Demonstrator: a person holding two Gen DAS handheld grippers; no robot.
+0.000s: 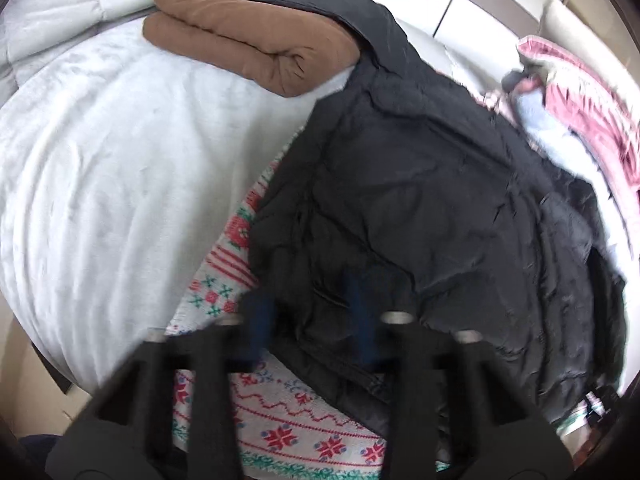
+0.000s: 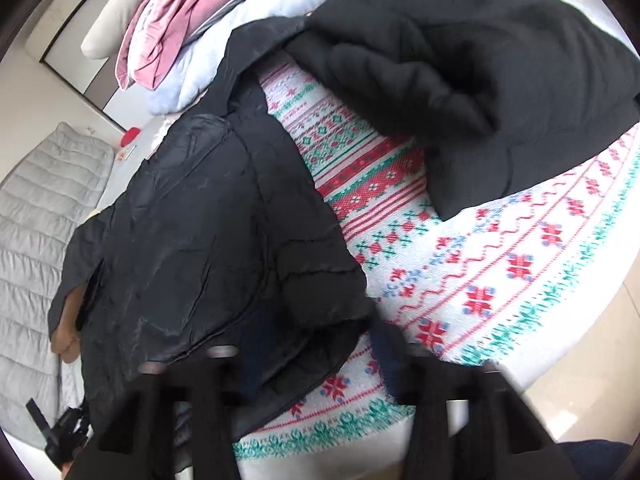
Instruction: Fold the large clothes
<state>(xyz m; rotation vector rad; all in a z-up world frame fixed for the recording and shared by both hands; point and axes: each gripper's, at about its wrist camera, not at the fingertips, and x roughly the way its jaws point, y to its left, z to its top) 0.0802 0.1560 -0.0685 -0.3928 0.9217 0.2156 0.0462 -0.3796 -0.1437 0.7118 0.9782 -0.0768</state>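
Observation:
A large black quilted jacket [image 1: 420, 200] lies across the bed on a white blanket with red and green knit pattern [image 1: 304, 436]. My left gripper [image 1: 312, 320] stands over the jacket's near hem, its blue-padded fingers apart with the fabric edge between them. In the right wrist view the same jacket [image 2: 208, 232] fills the left half. My right gripper [image 2: 320, 352] has its jaws spread wide around the jacket's near corner, over the patterned blanket [image 2: 480, 264]. Both views are blurred.
A folded brown garment [image 1: 248, 48] lies on the white bedcover [image 1: 100, 168] at the back left. A second black garment [image 2: 460, 72] lies bunched at the right. Pink and pale blue bedding [image 2: 192, 20] is piled behind. A grey quilt [image 2: 36, 240] covers the left.

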